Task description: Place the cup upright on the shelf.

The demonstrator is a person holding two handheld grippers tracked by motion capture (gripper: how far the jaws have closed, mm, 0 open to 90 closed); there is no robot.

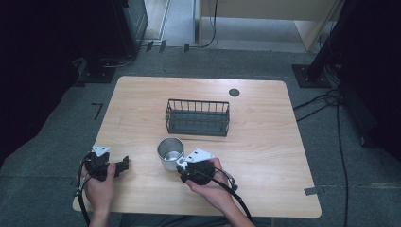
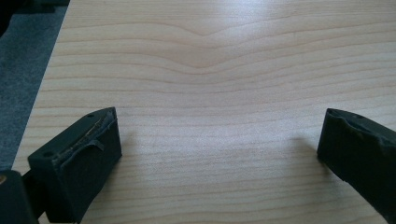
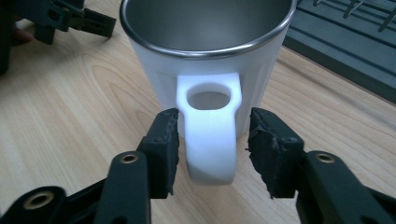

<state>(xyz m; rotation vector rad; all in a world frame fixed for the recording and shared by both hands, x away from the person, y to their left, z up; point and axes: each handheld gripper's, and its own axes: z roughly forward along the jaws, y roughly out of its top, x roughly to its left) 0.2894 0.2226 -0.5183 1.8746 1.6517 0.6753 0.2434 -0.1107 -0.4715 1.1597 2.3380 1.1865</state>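
A white mug with a steel inside stands upright near the table's front middle. Its handle points toward my right gripper. In the right gripper view, that gripper is open, its two jaws on either side of the handle. The left jaw is at the handle's side and a narrow gap shows at the right jaw. My left gripper rests at the front left of the table, to the left of the mug. In its own view the left gripper is open wide over bare wood.
A black wire basket stands empty behind the mug at the middle of the wooden table. Its base also shows behind the mug. A small dark round disc lies near the far edge. Cables trail on the floor to the right.
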